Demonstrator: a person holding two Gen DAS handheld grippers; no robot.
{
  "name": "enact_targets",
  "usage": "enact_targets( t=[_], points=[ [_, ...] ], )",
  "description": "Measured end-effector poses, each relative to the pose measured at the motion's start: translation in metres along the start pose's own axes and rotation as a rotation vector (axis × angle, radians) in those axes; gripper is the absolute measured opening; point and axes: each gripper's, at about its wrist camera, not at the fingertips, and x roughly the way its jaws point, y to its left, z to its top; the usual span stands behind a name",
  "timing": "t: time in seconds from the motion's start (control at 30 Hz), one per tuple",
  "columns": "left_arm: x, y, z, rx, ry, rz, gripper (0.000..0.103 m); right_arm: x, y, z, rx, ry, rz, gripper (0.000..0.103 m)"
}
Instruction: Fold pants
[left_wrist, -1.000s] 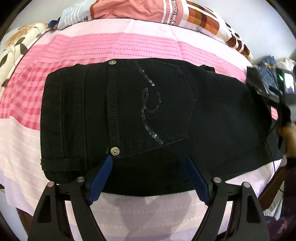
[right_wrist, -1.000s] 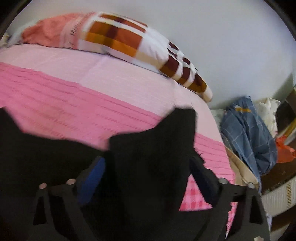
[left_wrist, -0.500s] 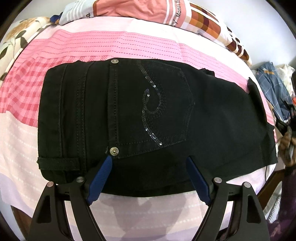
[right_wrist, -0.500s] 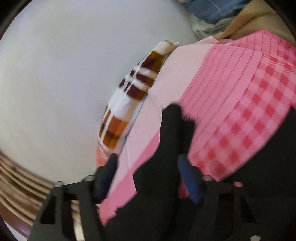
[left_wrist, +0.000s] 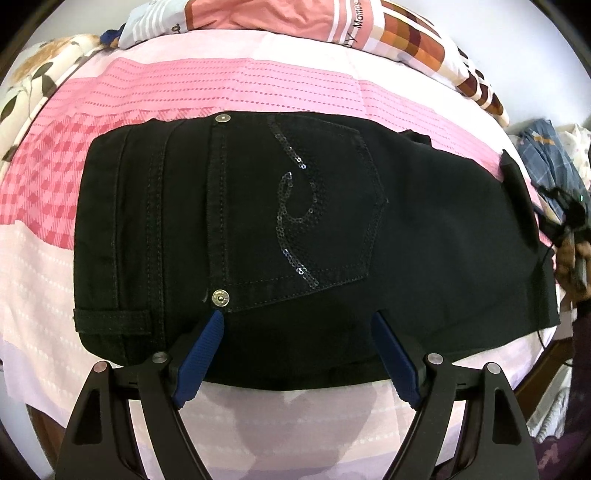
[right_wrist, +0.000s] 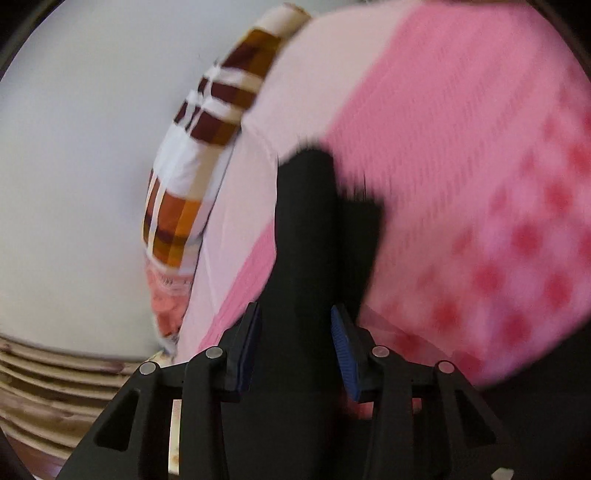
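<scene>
Black pants (left_wrist: 295, 221) lie flat across the pink bed cover, with a sequinned back pocket (left_wrist: 314, 214) facing up. My left gripper (left_wrist: 295, 328) hovers open over their near edge, blue pads apart and nothing pinched between them. In the right wrist view the right gripper (right_wrist: 295, 325) is rolled onto its side. Its jaws are closing on a raised fold of the black pants (right_wrist: 306, 229), which fills the gap between the pads. The pants' right end (left_wrist: 517, 188) is curled up off the bed.
A checked pillow (left_wrist: 406, 33) lies along the far side of the bed cover (left_wrist: 221, 85) against a white wall. Blue clothes (left_wrist: 546, 155) are piled at the far right. A person's hand (left_wrist: 570, 258) is at the right edge. Wooden slats (right_wrist: 55, 387) show low on the left.
The right gripper has rolled onto its side and travelled along the bed. Its jaws have narrowed round the black fabric. The left gripper and the pocket area stay put.
</scene>
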Motion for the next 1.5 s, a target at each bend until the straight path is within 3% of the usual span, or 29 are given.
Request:
enact_targets(
  t=[0.07, 0.1, 0.13, 0.2, 0.37, 0.47, 0.53, 0.63, 0.73, 0.93, 1.07, 1.17, 1.27, 1.3, 1.33, 1.4, 1.43, 1.5],
  points=[
    [0.001, 0.0, 0.001, -0.01, 0.004, -0.007, 0.082, 0.002, -0.001, -0.018, 0.002, 0.03, -0.003, 0.034],
    [0.001, 0.0, 0.002, -0.014, 0.009, -0.008, 0.082, 0.004, 0.0, -0.026, 0.002, 0.04, 0.003, 0.014],
    [0.001, -0.001, 0.003, -0.015, 0.013, -0.011, 0.082, 0.003, 0.004, -0.031, -0.011, 0.039, -0.011, 0.009],
    [0.001, -0.004, 0.003, -0.013, 0.021, -0.014, 0.082, -0.002, 0.028, -0.04, -0.109, -0.019, -0.058, 0.009],
    [0.002, -0.008, 0.003, -0.013, 0.028, -0.034, 0.082, 0.014, 0.113, -0.063, -0.472, -0.113, -0.306, 0.009],
    [0.003, -0.011, 0.002, -0.013, 0.026, -0.037, 0.082, 0.044, 0.147, -0.088, -0.667, -0.076, -0.384, 0.019],
    [0.004, -0.011, 0.002, -0.013, 0.025, -0.038, 0.082, 0.07, 0.166, -0.113, -0.819, -0.065, -0.48, 0.062],
    [0.004, -0.011, 0.002, -0.01, 0.027, -0.041, 0.082, 0.097, 0.178, -0.155, -0.982, -0.059, -0.533, 0.078],
    [0.003, -0.008, 0.002, -0.014, 0.028, -0.049, 0.082, 0.117, 0.179, -0.199, -1.129, -0.062, -0.637, 0.087],
    [0.003, -0.004, 0.001, -0.019, 0.021, -0.069, 0.085, 0.13, 0.162, -0.277, -1.419, -0.124, -0.892, 0.092],
    [0.002, -0.004, 0.0, -0.011, 0.016, -0.073, 0.086, 0.114, 0.151, -0.3, -1.476, -0.158, -0.923, 0.094],
    [0.002, -0.003, -0.001, -0.012, 0.014, -0.082, 0.086, 0.103, 0.154, -0.298, -1.457, -0.183, -0.886, 0.094],
    [0.001, -0.003, -0.001, -0.022, 0.012, -0.092, 0.086, 0.083, 0.165, -0.268, -1.337, -0.196, -0.771, 0.094],
    [0.001, -0.002, -0.002, -0.023, 0.012, -0.094, 0.086, 0.071, 0.168, -0.245, -1.237, -0.172, -0.673, 0.094],
    [0.0, -0.001, -0.002, -0.024, 0.012, -0.096, 0.086, 0.056, 0.168, -0.21, -1.081, -0.108, -0.499, 0.094],
    [-0.001, 0.001, -0.003, -0.027, 0.011, -0.1, 0.086, 0.039, 0.157, -0.155, -0.844, -0.022, -0.231, 0.093],
    [-0.002, 0.003, -0.004, -0.028, 0.011, -0.102, 0.086, 0.034, 0.147, -0.117, -0.704, -0.005, -0.132, 0.093],
    [-0.003, 0.004, -0.005, -0.033, 0.01, -0.104, 0.086, 0.039, 0.136, -0.072, -0.564, 0.051, -0.032, 0.091]
  ],
)
